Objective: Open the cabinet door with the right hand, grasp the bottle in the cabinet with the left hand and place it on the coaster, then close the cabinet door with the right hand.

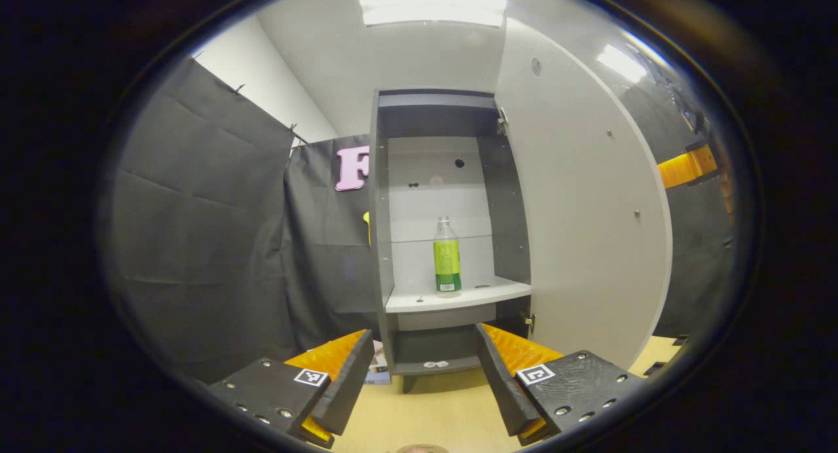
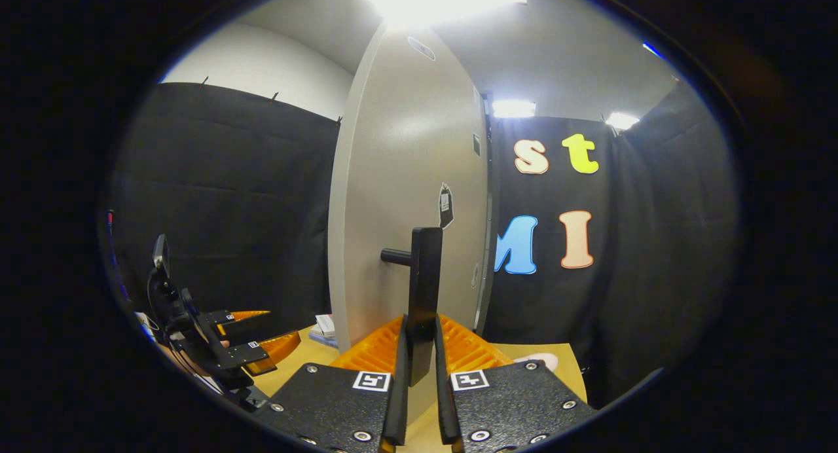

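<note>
**Door open, bottle waiting**

While the right gripper pinches the flat bar handle and holds the smooth grey door swung wide, step one looks done. Nearer the left camera, the left gripper stands spread and empty above the wooden table. Next it must reach to the shelf, where the clear, green-labelled bottle stands upright, well apart.

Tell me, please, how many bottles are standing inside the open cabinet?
1: the bottle stands upright on the cabinet's white shelf, roughly mid-shelf. The compartment below looks bottle-free, though partly hidden.
</note>
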Motion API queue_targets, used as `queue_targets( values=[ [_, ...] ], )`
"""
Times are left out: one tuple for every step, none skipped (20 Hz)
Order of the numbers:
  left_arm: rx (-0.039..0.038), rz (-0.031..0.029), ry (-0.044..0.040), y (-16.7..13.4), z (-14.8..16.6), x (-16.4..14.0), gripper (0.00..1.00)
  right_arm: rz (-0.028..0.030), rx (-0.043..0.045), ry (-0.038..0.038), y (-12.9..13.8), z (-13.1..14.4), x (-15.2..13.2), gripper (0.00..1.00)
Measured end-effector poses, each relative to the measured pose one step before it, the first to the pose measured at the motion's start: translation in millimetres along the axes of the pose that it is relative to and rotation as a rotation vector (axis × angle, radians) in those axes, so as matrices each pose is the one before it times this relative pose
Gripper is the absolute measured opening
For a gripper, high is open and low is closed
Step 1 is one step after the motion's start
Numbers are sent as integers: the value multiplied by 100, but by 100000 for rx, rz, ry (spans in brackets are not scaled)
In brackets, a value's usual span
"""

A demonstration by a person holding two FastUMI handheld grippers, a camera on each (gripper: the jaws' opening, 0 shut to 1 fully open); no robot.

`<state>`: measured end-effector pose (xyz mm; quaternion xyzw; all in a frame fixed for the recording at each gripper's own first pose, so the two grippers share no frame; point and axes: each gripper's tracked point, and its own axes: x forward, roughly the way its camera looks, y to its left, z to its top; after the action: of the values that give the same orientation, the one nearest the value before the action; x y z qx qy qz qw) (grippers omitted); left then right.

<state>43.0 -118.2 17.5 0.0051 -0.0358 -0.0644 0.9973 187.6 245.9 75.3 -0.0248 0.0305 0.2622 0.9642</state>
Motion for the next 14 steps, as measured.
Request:
queue_targets(
  values=[
    [-309,-196,114,-437,12,81,92,-664,-82,-140,-655,-114,-330,19],
    [-174,220,27,-309,77,50,92,-564,185,-186,-574,-94,-105,19],
    [-71,279,41,-363,122,52,92,-871,224,166,-605,-216,-134,19],
    [132,452,294,-362,-31,98,92,-724,909,-1377,-652,91,-463,19],
    [308,587,351,-321,52,114,92,-931,679,-143,-782,-137,79,16],
    [281,597,190,-360,80,60,92,-942,442,-610,-646,-90,-60,16],
    [414,675,-21,-285,129,184,92,-1100,322,-546,-682,-15,-194,16],
    [529,649,62,-306,89,270,92,-1160,-73,-311,-626,-16,223,16],
    [661,601,-257,-256,270,258,92,-583,-283,-437,-513,31,-5,16],
    [478,583,-722,-154,289,274,92,1242,333,-635,-78,-23,225,16],
    [400,483,-242,-90,161,342,92,1733,767,-912,310,30,32,15],
    [697,658,540,33,64,361,92,707,363,-931,229,41,27,16],
    [463,318,175,-37,169,429,92,23,-22,-1067,-180,-21,-125,15],
    [15,-73,-197,-79,378,495,91,-474,-492,-762,-184,6,-185,15]
  ],
)
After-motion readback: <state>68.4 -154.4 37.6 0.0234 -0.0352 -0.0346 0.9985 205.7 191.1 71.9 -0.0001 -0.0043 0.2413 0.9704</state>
